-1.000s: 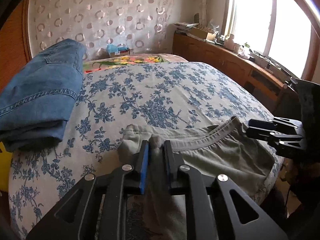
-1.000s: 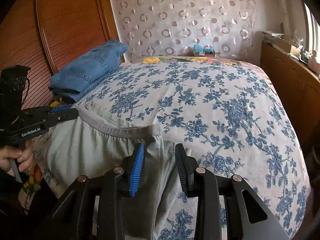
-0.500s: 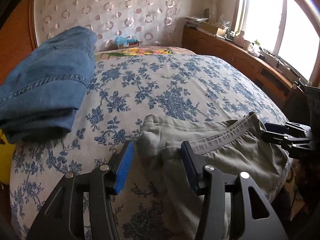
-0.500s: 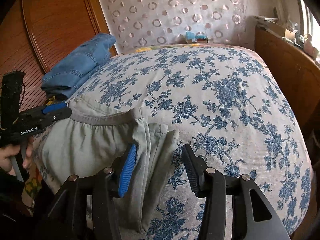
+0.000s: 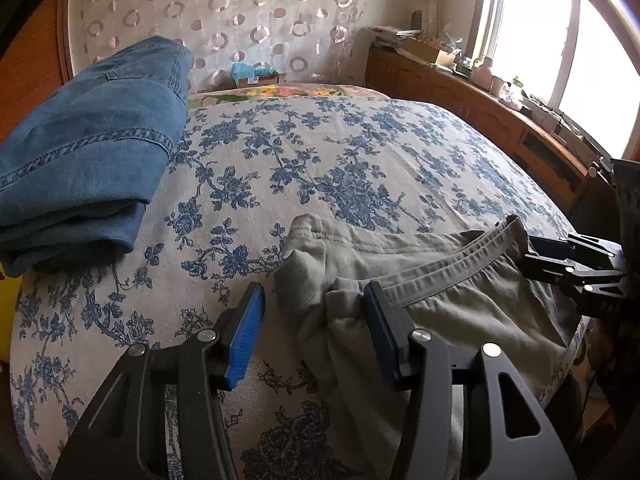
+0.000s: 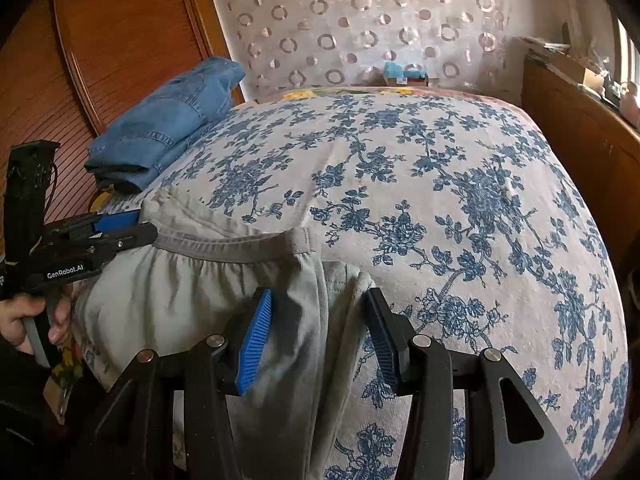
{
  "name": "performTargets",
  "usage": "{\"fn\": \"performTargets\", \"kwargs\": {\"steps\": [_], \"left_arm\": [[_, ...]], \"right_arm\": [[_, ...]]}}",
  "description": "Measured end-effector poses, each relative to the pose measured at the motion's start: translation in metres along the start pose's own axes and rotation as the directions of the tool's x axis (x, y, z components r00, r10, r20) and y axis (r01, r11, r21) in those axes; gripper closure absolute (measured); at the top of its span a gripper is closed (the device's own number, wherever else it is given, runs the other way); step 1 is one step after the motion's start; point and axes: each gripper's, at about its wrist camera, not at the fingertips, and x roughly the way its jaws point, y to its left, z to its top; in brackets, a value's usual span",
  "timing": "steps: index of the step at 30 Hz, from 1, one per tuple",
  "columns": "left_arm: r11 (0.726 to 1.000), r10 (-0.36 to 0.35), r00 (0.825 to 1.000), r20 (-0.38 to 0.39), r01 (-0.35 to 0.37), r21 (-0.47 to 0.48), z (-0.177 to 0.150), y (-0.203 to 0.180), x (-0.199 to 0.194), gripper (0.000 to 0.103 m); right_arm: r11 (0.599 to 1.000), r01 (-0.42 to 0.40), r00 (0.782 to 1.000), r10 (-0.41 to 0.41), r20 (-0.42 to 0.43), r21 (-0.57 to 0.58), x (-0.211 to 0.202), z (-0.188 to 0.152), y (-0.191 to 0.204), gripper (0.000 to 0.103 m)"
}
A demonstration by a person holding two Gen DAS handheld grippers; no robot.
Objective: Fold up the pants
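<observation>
Grey-green pants (image 5: 460, 304) lie at the near edge of the bed, waistband toward the headboard, with a bunched corner at each end. My left gripper (image 5: 314, 292) stands over the left corner; its jaws are opening, and the cloth lies loose between the blue pads without being pressed. In the right wrist view the pants (image 6: 192, 288) fill the lower left. My right gripper (image 6: 319, 298) is open astride the other folded corner, its pads clear of the cloth. Each gripper shows in the other's view: the left gripper (image 6: 120, 232) at the waistband's left end, the right gripper (image 5: 536, 252) at its right end.
Folded blue jeans (image 5: 80, 160) sit on the left side of the floral bedspread (image 5: 320, 152). A wooden cabinet (image 5: 480, 112) with clutter runs along the window on the right. A wooden wardrobe (image 6: 100, 40) stands left. A hand (image 6: 24, 316) holds the left gripper's handle.
Both grippers let go of the pants' corners: their jaws went from pinching the cloth to standing wide. The released corners slumped onto the bed. Neither hand moved much.
</observation>
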Motion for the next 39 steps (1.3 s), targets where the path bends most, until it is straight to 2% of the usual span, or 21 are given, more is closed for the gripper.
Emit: {"fn": "performTargets", "kwargs": {"steps": [18,26,31,35,39], "left_arm": [[0.994,-0.069,0.998,-0.003,0.068,-0.088,-0.002,0.009,0.002,0.049],[0.990,-0.127,0.992,-0.003,0.126,-0.069,-0.006,-0.004,0.000,0.050],[0.991,-0.113,0.994,0.004,0.113,-0.079,-0.007,-0.003,-0.002,0.060],[0.989,-0.114,0.993,0.019,0.115,-0.093,-0.008,0.000,-0.005,0.075],[0.992,-0.097,0.995,0.038,0.100,-0.073,-0.009,-0.008,-0.012,0.080]], "right_arm": [[0.999,0.012,1.000,-0.011,0.013,-0.038,0.000,-0.003,0.004,0.054],[0.998,0.024,1.000,-0.023,0.016,-0.058,0.000,-0.004,0.005,0.061],[0.998,0.030,0.999,-0.029,0.018,-0.052,0.000,-0.004,0.003,0.068],[0.999,0.038,0.999,-0.037,0.011,-0.039,0.000,-0.002,0.002,0.070],[0.999,0.031,0.999,-0.031,0.015,-0.029,-0.001,-0.003,0.001,0.080]]}}
